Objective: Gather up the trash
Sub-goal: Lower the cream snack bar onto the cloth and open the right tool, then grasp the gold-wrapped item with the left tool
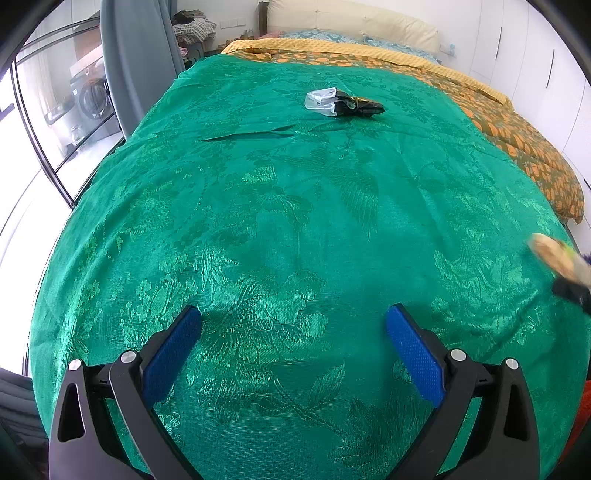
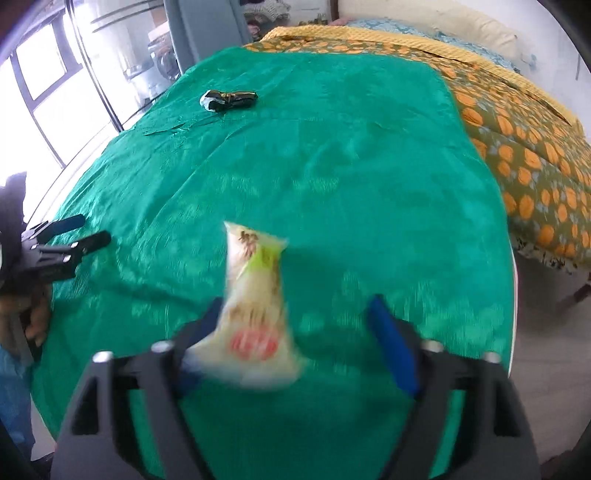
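Observation:
A yellow-white snack wrapper (image 2: 258, 306) stands blurred between the jaws of my right gripper (image 2: 295, 304). It leans against the left blue pad, while the right pad (image 2: 391, 343) is well apart from it, so the gripper is open. The same wrapper (image 1: 550, 251) shows at the right edge of the left wrist view. A crumpled black and clear plastic bag (image 1: 343, 103) (image 2: 229, 99) lies far off on the green bedspread (image 1: 295, 221). My left gripper (image 1: 293, 314) hangs open over the cloth with nothing between its fingers, and it also shows at the left (image 2: 90, 229).
The green bedspread (image 2: 332, 166) covers most of the bed, with a crease (image 1: 251, 134) near the bag. An orange-patterned quilt (image 2: 535, 166) lies along the right side and pillows (image 1: 351, 22) at the head. A glass door (image 1: 55, 110) stands at the left. A person's hand (image 2: 33, 314) holds the left gripper.

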Tool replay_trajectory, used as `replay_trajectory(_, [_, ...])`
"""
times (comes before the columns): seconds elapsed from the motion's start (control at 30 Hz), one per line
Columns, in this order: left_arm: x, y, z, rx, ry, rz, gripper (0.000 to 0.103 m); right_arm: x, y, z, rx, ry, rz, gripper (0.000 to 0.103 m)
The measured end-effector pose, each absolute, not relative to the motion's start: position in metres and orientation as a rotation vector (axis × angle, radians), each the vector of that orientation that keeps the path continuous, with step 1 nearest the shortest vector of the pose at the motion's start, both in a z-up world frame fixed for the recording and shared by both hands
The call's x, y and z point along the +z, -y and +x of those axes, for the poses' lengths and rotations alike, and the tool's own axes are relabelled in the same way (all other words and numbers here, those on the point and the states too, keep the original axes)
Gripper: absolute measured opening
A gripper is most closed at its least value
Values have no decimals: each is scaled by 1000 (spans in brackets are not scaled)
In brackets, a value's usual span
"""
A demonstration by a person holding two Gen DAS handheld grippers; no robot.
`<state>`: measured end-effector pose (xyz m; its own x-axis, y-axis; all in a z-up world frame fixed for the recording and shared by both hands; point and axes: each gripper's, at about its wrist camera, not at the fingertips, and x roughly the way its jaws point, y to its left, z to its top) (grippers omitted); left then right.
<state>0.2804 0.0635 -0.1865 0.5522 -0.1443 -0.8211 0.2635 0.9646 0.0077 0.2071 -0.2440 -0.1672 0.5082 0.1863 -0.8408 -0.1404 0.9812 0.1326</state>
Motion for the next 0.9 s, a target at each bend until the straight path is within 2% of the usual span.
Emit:
replay_trajectory(0.2, [-187,-64,281,-240,-957,137,98,-154,245,184,134,-922,30,81])
replay_trajectory(0.27, [-187,-63,281,-239,-957,138,98,-148,242,179,171,-902,44,87])
replay_trajectory(0.57, [-173,-66,296,-348,-921,124,98,-180,203,213,212,-982,-6,89])
replay_trajectory(0.9, [-129,-17,417,-447,-795,357,98,-185,197,213,229,-975,-43,99])
